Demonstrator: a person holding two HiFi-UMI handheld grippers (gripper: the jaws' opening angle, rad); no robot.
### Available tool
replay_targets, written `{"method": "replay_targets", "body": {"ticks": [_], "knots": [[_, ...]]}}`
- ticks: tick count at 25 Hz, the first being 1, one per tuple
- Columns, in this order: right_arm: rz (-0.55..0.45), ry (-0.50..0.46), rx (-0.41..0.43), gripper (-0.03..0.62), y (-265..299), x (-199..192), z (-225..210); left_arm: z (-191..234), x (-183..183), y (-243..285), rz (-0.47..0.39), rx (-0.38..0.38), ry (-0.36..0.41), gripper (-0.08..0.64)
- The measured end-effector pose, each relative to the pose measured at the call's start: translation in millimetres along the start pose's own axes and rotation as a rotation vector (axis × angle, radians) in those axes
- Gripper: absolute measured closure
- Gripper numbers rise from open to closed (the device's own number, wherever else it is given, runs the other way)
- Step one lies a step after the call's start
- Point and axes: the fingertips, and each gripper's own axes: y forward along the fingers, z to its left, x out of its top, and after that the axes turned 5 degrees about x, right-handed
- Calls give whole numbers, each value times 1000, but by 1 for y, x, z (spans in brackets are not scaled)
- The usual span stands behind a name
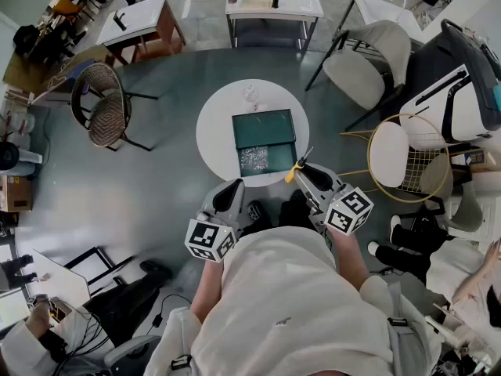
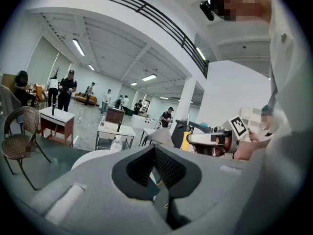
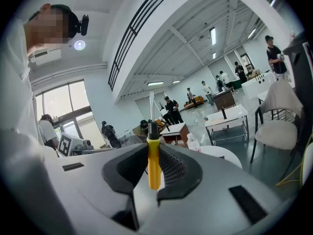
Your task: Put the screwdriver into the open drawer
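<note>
Large open workroom, with a round white table (image 1: 215, 124) in the middle. On it sits a green box with its drawer (image 1: 280, 160) pulled open toward the person. The right gripper (image 1: 301, 171) clamps a yellow-handled screwdriver (image 3: 154, 163) upright, just near and right of the drawer. The left gripper (image 1: 231, 194) hangs near the table's near edge, jaws together on nothing. This looks like the carrying step; next, likely move the screwdriver over the drawer, lower it and let go.

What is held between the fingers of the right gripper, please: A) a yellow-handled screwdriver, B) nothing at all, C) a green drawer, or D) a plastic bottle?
A: in the right gripper view the yellow-handled screwdriver stands upright, clamped between the fingers of the right gripper, with its shaft pointing up.
</note>
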Motion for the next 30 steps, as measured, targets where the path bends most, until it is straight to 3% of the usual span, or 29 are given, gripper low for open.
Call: {"method": "replay_targets", "body": {"ticks": [30], "knots": [[-8,-31,-8,514,17,-6,5,14,-12,0,14,-6,-8,548]]}}
